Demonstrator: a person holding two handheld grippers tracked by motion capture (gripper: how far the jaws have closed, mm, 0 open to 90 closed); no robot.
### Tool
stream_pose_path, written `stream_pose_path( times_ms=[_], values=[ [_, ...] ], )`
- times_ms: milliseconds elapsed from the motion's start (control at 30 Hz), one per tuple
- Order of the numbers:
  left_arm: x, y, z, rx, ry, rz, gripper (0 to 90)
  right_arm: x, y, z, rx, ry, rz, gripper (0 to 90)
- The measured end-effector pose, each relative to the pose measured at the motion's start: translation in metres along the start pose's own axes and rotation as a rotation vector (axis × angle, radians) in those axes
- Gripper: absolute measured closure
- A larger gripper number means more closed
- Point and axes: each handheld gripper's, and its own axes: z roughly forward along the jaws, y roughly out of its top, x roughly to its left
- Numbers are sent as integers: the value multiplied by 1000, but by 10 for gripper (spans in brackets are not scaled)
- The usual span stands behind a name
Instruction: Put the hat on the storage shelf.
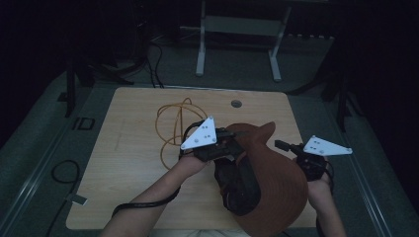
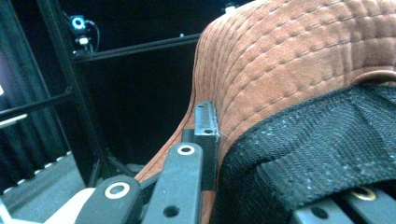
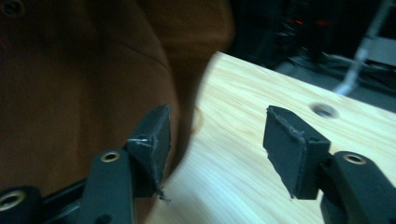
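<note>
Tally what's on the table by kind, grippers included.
Hat (brown, black lining): 1
Cable (orange, looped): 1
Grippers: 2, left gripper shut on the hat, right gripper open beside it
Total: 4

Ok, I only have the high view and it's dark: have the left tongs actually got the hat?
Observer: Yes. In the left gripper view the left tongs are closed on the hat, one pad against the brown brim, with black fabric bunched between the jaws.
Operator: And the right tongs?
Observer: The right tongs are open with nothing between them, over the table.
Operator: Touching the hat?
Observer: One pad is right beside it; I can't tell whether they touch.
</note>
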Motion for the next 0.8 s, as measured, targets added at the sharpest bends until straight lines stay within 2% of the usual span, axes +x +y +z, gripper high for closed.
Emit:
stream_pose_path(
  times_ms=[100,200,233,300,367,433,567,633,733,800],
  values=[
    [-4,1,1,-1,5,6,861,9,3,13,-30,96,-8,393],
    [-9,0,4,14,0,32,861,19,8,22,-62,140,-36,390],
    [-10,0,5,22,-7,33,861,21,11,23,-70,138,-42,391],
    [-13,-1,6,28,6,45,860,24,15,24,-89,132,-48,392],
    [-13,0,6,30,12,51,861,25,18,27,-84,126,-61,393],
    [-15,0,6,29,14,50,860,26,20,29,-89,143,-56,406],
    [-20,-1,11,60,28,88,859,29,24,32,-81,138,-74,424],
    [-19,-1,11,54,22,66,858,28,26,32,-83,149,-82,463],
    [-20,-2,12,63,21,63,858,30,27,32,-72,162,-94,538],
    [-20,-2,13,69,20,70,858,31,27,32,-62,177,-110,635]
  ],
)
